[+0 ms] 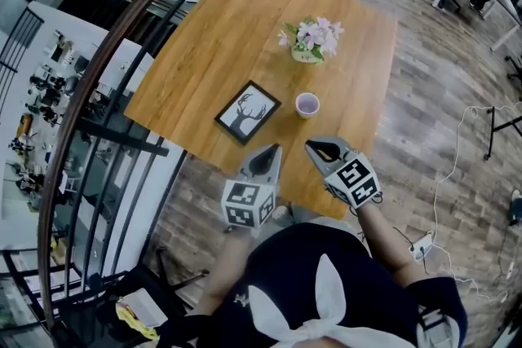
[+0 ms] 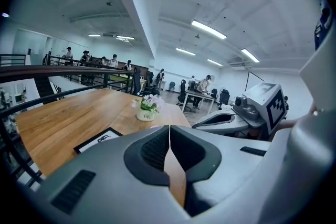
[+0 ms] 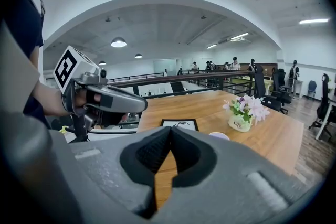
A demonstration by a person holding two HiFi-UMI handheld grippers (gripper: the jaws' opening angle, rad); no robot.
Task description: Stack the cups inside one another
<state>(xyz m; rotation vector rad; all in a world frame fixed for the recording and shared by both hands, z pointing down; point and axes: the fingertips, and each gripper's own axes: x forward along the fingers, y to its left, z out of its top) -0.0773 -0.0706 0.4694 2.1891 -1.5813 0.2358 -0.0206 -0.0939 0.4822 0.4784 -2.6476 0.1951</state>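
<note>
**While both grippers stay empty, a lilac cup waits on the wood**

Where the wooden surface point(image 1: 212, 37) runs toward its near edge, the lilac cup point(image 1: 307, 104) stands upright with its mouth up. It is just right of a framed picture of a stag's head point(image 1: 247, 112) and apart from it. A small pot of pink flowers point(image 1: 308, 41) sits farther back. The left gripper point(image 1: 273, 151) and the right gripper point(image 1: 315, 147) hover side by side over the near edge, short of the cup. Each has its jaws pressed together at the tips with nothing between them. The cup is nearer the right gripper and touches neither.
</note>
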